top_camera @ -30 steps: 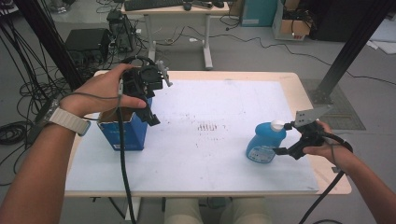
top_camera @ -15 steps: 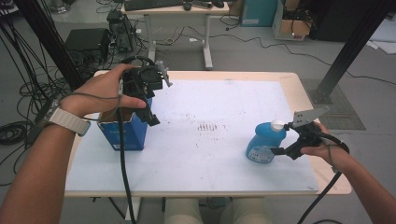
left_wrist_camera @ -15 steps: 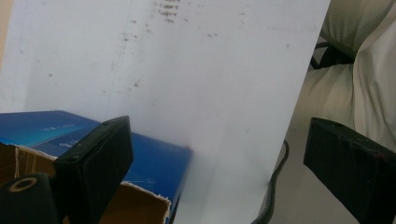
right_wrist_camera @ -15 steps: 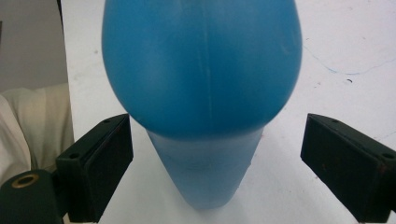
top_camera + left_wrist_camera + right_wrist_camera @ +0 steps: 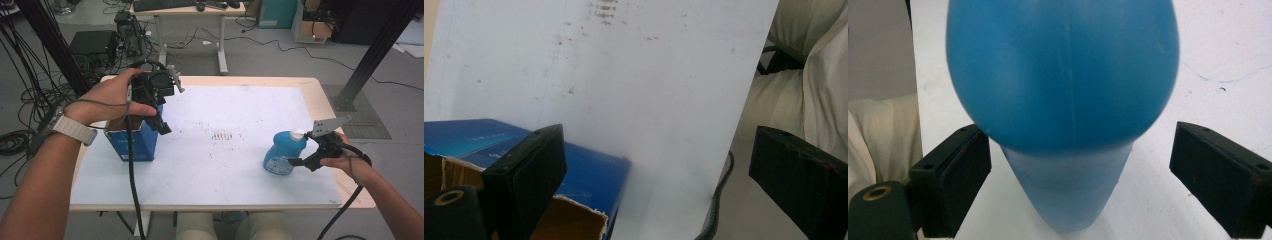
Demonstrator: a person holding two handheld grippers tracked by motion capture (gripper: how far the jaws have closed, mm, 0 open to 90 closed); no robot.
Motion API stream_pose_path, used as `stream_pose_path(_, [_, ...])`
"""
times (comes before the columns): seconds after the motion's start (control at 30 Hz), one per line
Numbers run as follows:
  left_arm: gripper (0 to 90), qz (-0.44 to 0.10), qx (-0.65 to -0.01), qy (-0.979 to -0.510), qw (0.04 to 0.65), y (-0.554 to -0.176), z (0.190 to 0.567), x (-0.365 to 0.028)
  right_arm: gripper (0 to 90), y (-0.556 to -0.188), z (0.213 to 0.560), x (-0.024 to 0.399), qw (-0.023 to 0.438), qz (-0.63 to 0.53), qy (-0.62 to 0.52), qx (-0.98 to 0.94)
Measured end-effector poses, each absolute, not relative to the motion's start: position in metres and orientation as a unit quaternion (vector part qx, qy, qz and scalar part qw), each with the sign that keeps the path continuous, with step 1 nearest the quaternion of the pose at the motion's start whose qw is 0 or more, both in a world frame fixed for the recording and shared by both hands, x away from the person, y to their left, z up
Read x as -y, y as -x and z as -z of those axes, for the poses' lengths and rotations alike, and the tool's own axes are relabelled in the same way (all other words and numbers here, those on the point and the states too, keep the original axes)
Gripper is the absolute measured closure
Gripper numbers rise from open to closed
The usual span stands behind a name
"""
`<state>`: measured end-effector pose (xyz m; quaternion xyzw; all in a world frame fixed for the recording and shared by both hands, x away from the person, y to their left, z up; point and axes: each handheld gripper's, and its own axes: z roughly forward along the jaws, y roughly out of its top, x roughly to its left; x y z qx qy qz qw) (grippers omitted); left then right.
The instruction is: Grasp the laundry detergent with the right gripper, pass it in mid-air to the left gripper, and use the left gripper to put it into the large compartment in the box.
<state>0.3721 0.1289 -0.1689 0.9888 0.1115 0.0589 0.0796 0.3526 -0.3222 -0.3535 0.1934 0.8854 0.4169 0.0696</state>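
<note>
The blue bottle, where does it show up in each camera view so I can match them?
High view: blue bottle stands right of centre on the white table, by the right gripper.
Right gripper view: bottle fills the top centre, between the open jaws.
Left gripper view: blue box, not the bottle.
Shared landmark: the white table.

No text can be read: pale lettering on the blue cardboard box beside the left gripper's jaw and the blue bottle's label are both too blurred.
</note>
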Motion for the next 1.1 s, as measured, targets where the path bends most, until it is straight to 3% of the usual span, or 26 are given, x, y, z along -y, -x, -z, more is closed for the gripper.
stream_pose_path(1.1, [8.8,-0.06,-0.113,-0.989,0.081,-0.3721,0.1694,-0.1296,12.1,-0.353,0.3595,0.3124,0.074,-0.43,-0.19,-0.88])
